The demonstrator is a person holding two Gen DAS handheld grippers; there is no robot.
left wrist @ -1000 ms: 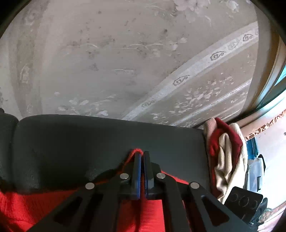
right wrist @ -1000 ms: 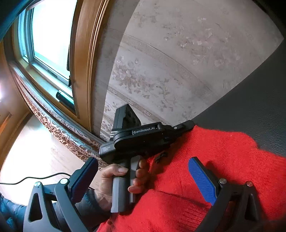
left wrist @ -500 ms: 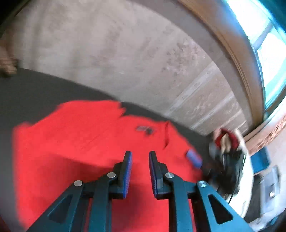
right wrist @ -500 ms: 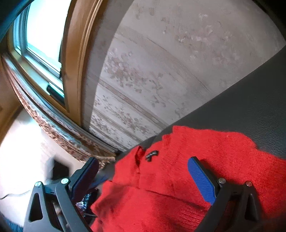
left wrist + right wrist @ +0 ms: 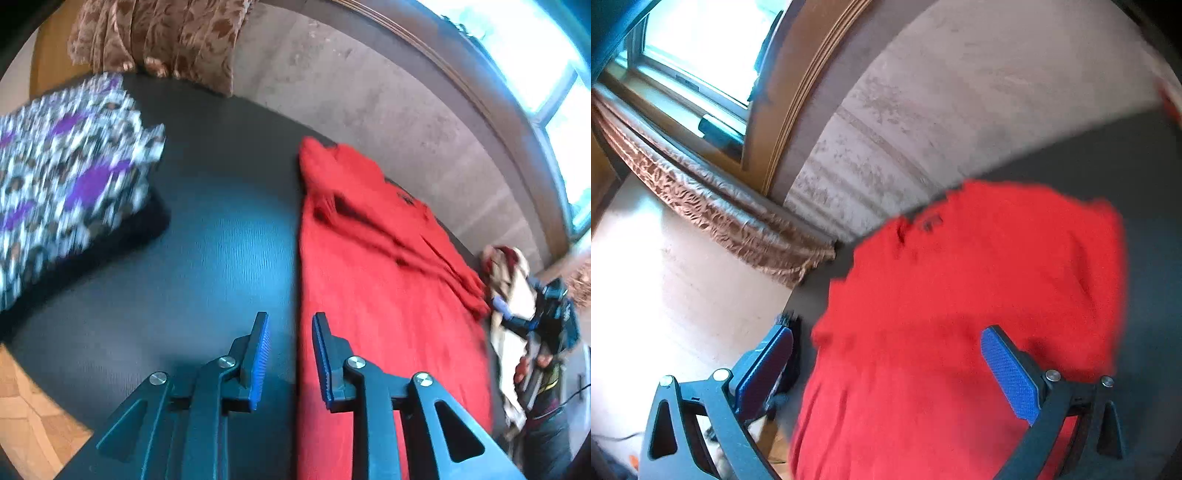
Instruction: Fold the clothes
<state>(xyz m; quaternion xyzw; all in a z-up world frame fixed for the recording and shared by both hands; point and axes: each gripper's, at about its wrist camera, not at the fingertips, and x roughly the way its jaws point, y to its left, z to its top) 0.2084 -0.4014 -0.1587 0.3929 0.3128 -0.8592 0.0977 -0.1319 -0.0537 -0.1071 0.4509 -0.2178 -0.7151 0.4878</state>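
Now one red sweater (image 5: 376,295) on dark table (image 5: 207,236), one patterned garment (image 5: 66,177), both grippers' jaws apart, empty.

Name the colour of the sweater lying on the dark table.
Red sweater; clearest in the left wrist view.

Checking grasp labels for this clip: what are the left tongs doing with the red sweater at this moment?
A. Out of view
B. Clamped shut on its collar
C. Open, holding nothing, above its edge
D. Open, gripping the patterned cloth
C: the left tongs show a clear gap between the blue pads with nothing in it, above the left edge of the red sweater on the dark table.
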